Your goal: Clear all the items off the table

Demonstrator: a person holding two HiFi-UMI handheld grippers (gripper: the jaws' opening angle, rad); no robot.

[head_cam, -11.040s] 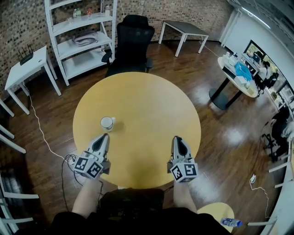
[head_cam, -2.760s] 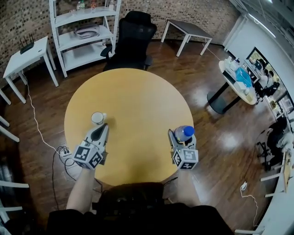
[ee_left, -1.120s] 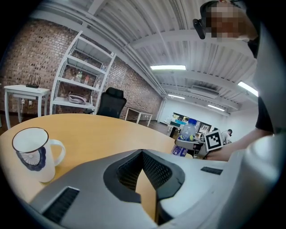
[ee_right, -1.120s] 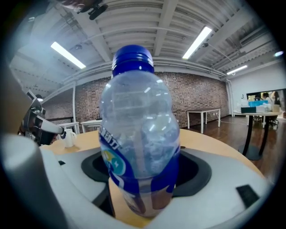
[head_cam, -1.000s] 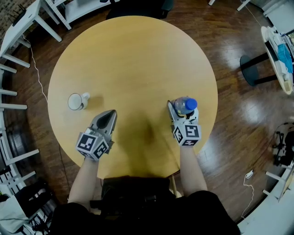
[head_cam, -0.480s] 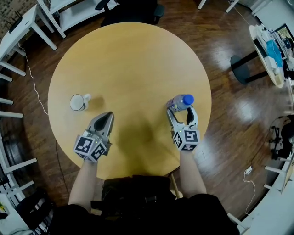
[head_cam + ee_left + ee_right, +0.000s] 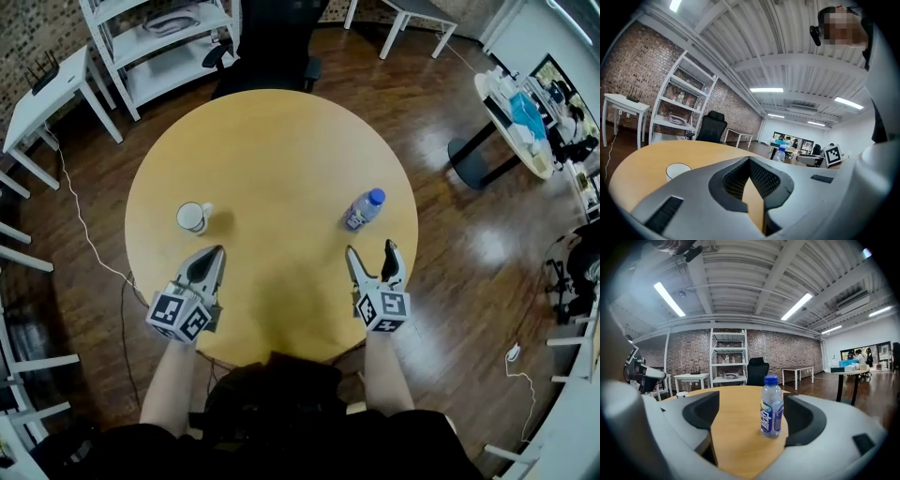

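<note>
1 bottle [image 7: 363, 209], blue cap, upright on table [image 7: 272, 141], just ahead of right gripper [image 7: 370, 249]; its jaws have just been opening, now wide, nothing between them. 1 white mug [image 7: 192, 217] just ahead of left gripper [image 7: 215, 252], whose jaws are closed and empty. Contents of both unclear.

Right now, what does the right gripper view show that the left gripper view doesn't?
Only the right gripper view: the right gripper with its jaws wide apart, just opened, and the bottle close up, upright on the table ahead of them, touching neither.

Only the left gripper view: the left gripper shut on nothing, with the mug near, past its left jaw.

Both: the table, the bottle (distant from the left), the white shelf and the black chair.
</note>
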